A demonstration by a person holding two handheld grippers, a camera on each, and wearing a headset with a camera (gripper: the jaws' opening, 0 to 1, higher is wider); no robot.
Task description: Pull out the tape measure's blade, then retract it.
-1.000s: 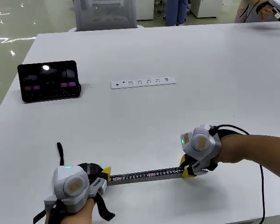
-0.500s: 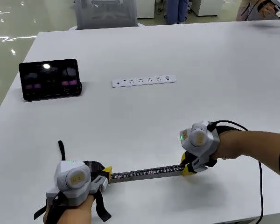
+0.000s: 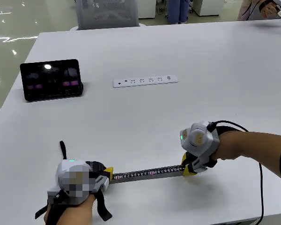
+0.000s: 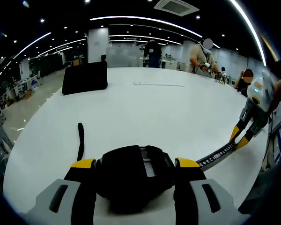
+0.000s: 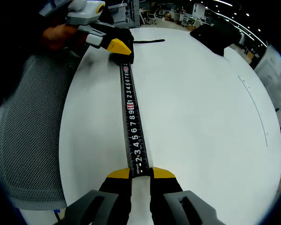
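Observation:
The black tape measure case (image 4: 135,171) sits clamped between the yellow-tipped jaws of my left gripper (image 4: 136,164), low on the white table; in the head view that gripper (image 3: 106,174) is at the bottom left. The blade (image 3: 147,173) runs out to the right, flat above the table, with black numerals on it (image 5: 132,122). My right gripper (image 5: 140,173) is shut on the blade's end, seen in the head view (image 3: 185,168) right of centre. A black wrist strap (image 4: 80,138) trails from the case.
A dark tablet (image 3: 51,79) stands at the far left of the table (image 3: 145,122). A white power strip (image 3: 145,80) lies beyond the middle. An office chair (image 3: 107,13) is at the far edge, and a person's hand with another gripper (image 3: 276,9) is at the top right.
The right gripper has edged slightly left, and the exposed blade looks a little shorter than a second ago. The left gripper stays put on the case.

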